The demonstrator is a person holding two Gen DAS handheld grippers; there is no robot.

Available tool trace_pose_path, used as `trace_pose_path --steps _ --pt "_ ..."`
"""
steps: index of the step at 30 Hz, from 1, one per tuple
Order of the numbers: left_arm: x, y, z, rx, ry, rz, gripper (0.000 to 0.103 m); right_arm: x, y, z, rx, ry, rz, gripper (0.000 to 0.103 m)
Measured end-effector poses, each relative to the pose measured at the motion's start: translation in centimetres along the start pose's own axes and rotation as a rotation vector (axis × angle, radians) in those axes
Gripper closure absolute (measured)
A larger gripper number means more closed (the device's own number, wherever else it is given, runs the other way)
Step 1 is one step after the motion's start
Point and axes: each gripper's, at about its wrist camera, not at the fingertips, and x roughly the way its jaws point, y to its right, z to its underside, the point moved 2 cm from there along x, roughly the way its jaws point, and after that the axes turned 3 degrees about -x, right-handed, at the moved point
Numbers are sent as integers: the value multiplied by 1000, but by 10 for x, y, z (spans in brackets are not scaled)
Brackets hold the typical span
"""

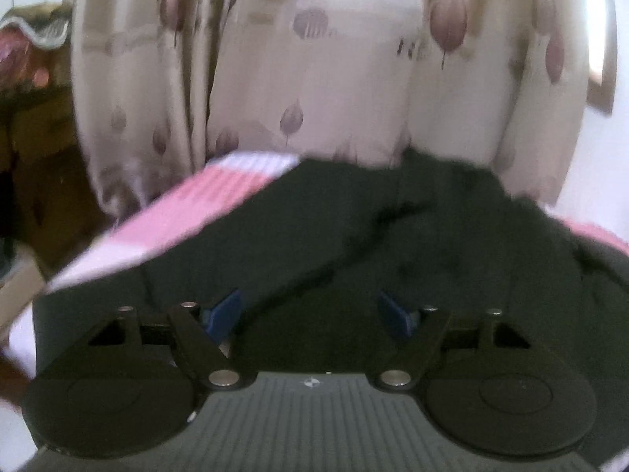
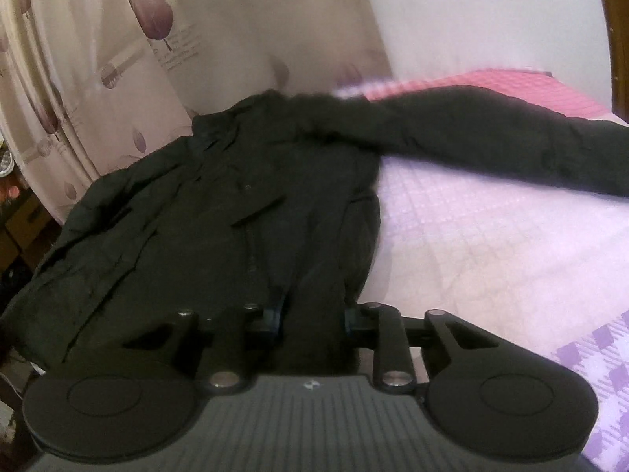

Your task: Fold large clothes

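A large black jacket (image 2: pixel 236 212) lies spread on a bed with a pink and lilac checked cover (image 2: pixel 491 236). Its one sleeve (image 2: pixel 491 129) stretches out to the right. My right gripper (image 2: pixel 312 320) is at the jacket's near hem with its jaws partly apart and black cloth between them; whether they grip it is unclear. My left gripper (image 1: pixel 310 310) is open wide just above the black jacket (image 1: pixel 393 244), with nothing between its blue pads (image 1: pixel 226 310).
A cream curtain with purple leaf prints (image 1: pixel 314 70) hangs right behind the bed. Brown furniture with clutter (image 1: pixel 35 118) stands at the left. A dark wooden headboard edge (image 2: pixel 617 39) rises at the far right.
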Motion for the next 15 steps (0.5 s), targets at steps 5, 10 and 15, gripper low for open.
trace_pose_path --steps 5,10,15 --pt "45 -6 -80 -15 100 29 2 4 0 -2 -1 -14 -16 81" --pt "137 -22 -156 8 -48 231 0 2 26 -1 196 1 -117 77" --pt "231 -39 -181 -37 -255 305 0 7 28 3 198 0 -76 68"
